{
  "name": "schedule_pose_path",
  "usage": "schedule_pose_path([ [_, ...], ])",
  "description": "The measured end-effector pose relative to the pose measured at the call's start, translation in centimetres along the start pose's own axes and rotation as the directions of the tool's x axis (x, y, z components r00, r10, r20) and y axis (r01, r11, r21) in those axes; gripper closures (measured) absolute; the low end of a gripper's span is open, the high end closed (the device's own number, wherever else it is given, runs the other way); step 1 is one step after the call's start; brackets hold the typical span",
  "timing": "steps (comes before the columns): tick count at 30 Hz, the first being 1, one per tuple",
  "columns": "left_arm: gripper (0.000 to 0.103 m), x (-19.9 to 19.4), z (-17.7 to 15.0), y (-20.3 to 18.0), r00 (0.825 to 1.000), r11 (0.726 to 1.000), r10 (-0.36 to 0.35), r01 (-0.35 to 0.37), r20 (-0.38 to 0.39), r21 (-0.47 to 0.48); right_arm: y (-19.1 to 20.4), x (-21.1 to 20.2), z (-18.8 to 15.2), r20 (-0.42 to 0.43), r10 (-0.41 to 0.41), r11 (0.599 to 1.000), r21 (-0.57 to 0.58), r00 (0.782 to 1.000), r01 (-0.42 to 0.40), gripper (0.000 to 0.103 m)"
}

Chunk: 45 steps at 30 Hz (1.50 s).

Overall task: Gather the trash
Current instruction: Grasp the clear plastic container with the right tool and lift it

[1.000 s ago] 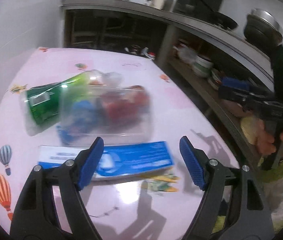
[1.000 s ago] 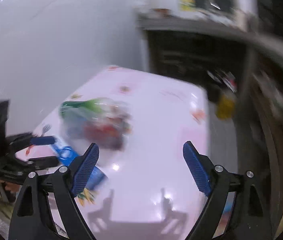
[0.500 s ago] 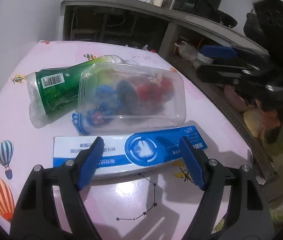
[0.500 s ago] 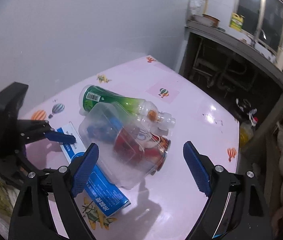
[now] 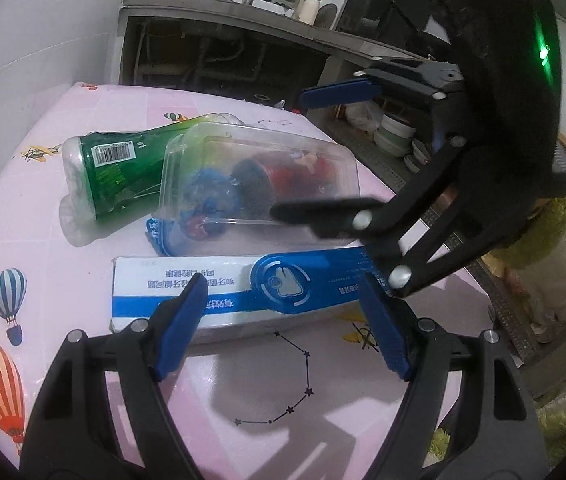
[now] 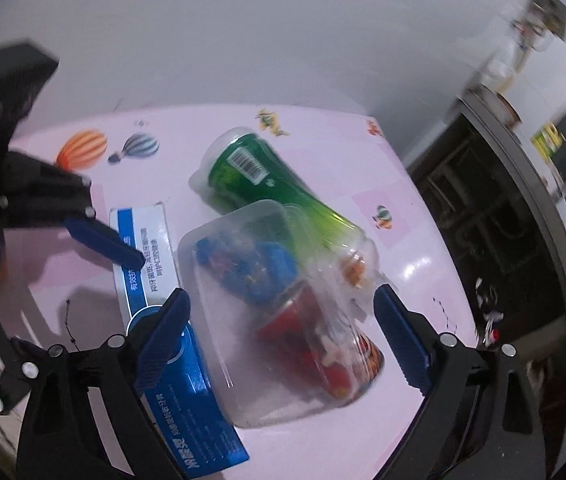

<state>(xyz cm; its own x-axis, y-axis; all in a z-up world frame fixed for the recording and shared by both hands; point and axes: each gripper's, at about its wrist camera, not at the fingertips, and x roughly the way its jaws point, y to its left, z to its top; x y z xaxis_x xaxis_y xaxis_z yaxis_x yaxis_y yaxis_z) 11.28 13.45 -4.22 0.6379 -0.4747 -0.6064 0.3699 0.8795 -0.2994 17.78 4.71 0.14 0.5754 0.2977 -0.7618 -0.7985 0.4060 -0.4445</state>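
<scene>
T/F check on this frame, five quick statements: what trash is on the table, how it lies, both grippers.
1. The green bottle lies on its side. True.
2. The blue-and-white box stands upright. False: it lies flat on the pink table.
3. The left gripper is shut on the box. False: its jaws are open, just above it.
4. The clear plastic container lies over a red can. True.
5. The right gripper holds the bottle. False: its jaws have just been opening, either side of the container, holding nothing.
</scene>
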Motion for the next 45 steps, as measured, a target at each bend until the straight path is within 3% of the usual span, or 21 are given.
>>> schedule_pose_path([
  [9,0.03,-1.0,-0.7,0.2,0.999,0.999,0.04,-0.04,-0.005,0.036,0.2,1.4,0.7,-0.026,0.083,0.996,-0.013,0.996,-0.083,0.01],
  [19,0.03,-3.9,-3.4,0.9,0.996,0.997,0.071,-0.071,-0.053,0.005,1.2,3.5,1.1,-0.091,0.062,0.996,-0.057,0.994,-0.068,0.01],
  [24,0.03,-4.6,-3.7,1.1,0.995,0.996,0.093,-0.093,-0.048,0.007,0.9,4.3,1.4,-0.108,0.057,0.998,-0.012,0.993,-0.059,0.01],
  [33,0.03,-5.1,-3.2,0.6,0.995,0.995,0.099,-0.098,-0.022,0.016,1.3,2.7,1.4,-0.07,0.054,0.998,0.032,0.996,-0.051,0.014],
  [40,0.03,-5.6,-2.8,-0.1,0.997,0.996,0.081,-0.081,0.002,0.024,-0.7,-1.0,0.3,0.014,0.037,0.984,0.176,0.999,-0.039,0.014],
  [42,0.03,-5.7,-2.5,-0.2,0.997,0.997,0.069,-0.07,0.017,0.027,-2.1,-2.5,-0.4,0.053,0.031,0.963,0.264,0.998,-0.044,0.015],
  [45,0.03,-5.9,-1.9,-0.3,0.998,0.998,0.05,-0.051,0.034,0.028,-4.6,-4.9,-2.3,0.124,0.021,0.899,0.431,0.992,-0.073,0.015],
])
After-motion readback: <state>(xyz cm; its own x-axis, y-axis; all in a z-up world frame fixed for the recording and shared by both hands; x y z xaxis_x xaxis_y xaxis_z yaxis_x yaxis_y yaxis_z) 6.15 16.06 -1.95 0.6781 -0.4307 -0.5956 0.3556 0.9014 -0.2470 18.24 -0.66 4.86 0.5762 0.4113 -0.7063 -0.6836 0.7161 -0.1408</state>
